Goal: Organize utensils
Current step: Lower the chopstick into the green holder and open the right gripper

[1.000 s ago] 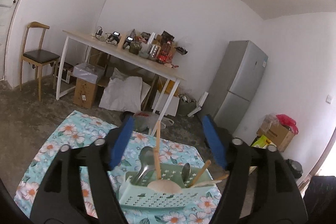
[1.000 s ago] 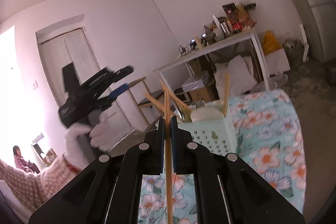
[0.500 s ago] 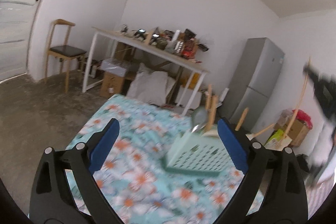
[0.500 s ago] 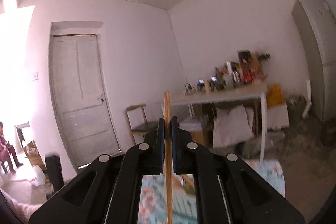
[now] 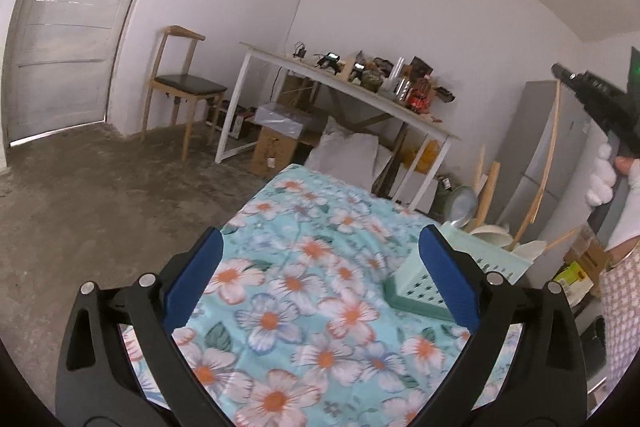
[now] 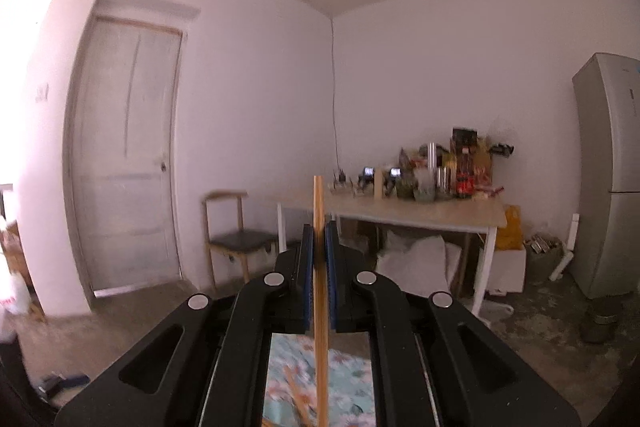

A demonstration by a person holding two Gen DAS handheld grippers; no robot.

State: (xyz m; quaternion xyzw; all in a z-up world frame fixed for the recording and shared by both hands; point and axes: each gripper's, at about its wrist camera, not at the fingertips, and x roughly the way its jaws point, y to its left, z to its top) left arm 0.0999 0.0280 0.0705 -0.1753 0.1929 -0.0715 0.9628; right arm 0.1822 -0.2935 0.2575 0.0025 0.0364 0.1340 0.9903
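The right gripper (image 6: 319,259) holds a chopstick (image 6: 320,291) upright in its clenched jaws, above the basket (image 5: 416,291) on the table (image 5: 288,291); the left gripper (image 5: 320,287) jaws are released, empty

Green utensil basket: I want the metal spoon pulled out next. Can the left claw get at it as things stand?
Probably yes: the left claw is open and empty, and the green basket sits just to its right on the floral cloth, nothing between.

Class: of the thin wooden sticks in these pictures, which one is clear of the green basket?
The long wooden chopstick pinched upright in the right gripper; the other wooden sticks stand in the pale green perforated basket.
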